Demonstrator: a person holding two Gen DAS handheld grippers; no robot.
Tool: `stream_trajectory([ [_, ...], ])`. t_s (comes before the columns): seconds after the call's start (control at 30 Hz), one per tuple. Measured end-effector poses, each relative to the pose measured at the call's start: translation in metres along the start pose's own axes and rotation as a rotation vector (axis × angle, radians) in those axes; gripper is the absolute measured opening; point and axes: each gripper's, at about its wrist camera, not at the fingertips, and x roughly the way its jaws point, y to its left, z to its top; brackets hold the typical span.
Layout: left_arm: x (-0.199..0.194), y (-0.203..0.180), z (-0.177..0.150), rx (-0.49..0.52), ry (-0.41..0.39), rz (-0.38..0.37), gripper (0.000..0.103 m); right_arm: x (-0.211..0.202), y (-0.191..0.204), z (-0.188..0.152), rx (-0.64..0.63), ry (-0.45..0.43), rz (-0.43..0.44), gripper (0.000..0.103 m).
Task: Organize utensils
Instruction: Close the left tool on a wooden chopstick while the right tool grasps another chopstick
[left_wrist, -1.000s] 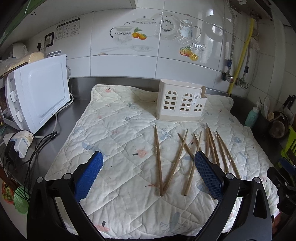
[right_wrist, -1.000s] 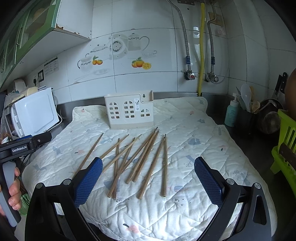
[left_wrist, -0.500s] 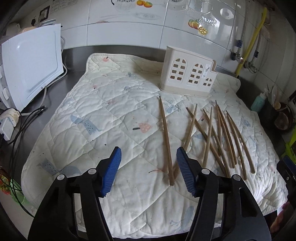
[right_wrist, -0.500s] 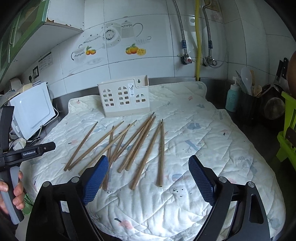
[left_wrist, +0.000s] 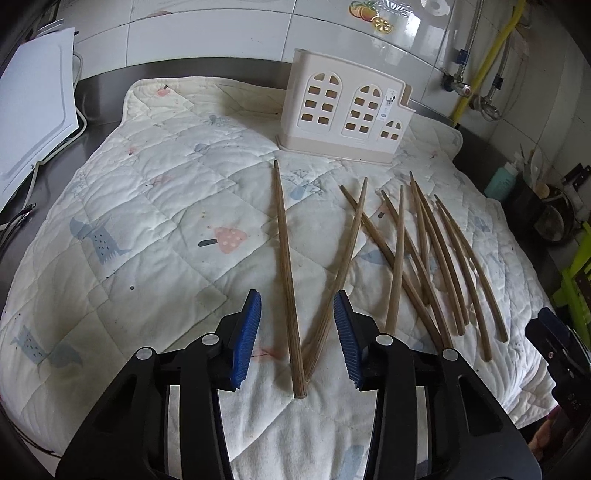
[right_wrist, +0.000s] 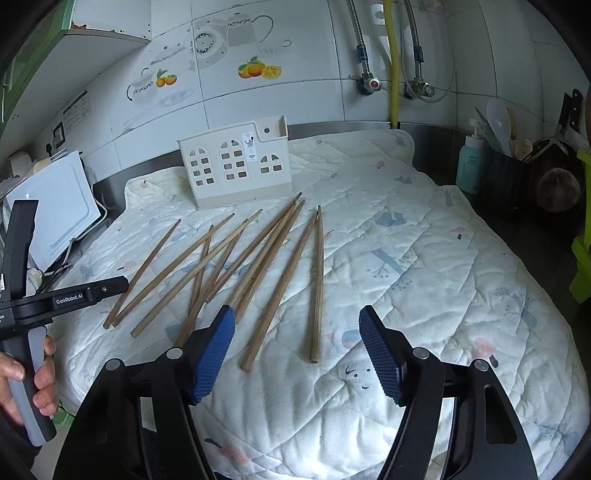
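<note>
Several wooden chopsticks lie fanned out on a quilted mat (left_wrist: 147, 221), in front of a cream holder (left_wrist: 347, 118) with window cut-outs that stands upright at the back. My left gripper (left_wrist: 297, 338) hangs low over the mat with its jaws closing. The near ends of the two leftmost chopsticks (left_wrist: 286, 266) lie between its blue pads (left_wrist: 247, 336), untouched. My right gripper (right_wrist: 297, 356) is wider, its jaws also closing. It straddles the near ends of the two rightmost chopsticks (right_wrist: 316, 295) without touching them. The holder (right_wrist: 236, 166) is empty as far as I can see.
A white appliance (left_wrist: 33, 110) and loose cables sit left of the mat. On the right counter are a teal bottle (right_wrist: 471, 162), a dark pot of utensils (right_wrist: 517, 166) and a green rack (right_wrist: 583, 240). A person's hand (right_wrist: 22, 373) grips the left tool's handle.
Both grippers have sunk toward the mat and tilted further down, and both sets of jaws have narrowed. The left one has closed in around the two leftmost chopsticks' near ends.
</note>
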Motion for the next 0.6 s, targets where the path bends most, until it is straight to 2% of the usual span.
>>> stream_trajectory([
  [0.13,0.009,0.003,0.002,-0.002,0.024,-0.004,0.035,0.007,-0.004,0.001,0.012,0.009,0.008,0.068],
  [0.5,0.023,0.008,0.006,-0.015,0.034,-0.012,0.034,0.026,-0.010,-0.001,0.029,0.040,0.018,0.067],
  [0.6,0.024,0.004,0.005,0.008,0.028,0.035,0.024,0.030,-0.011,-0.001,0.026,0.045,0.021,0.063],
])
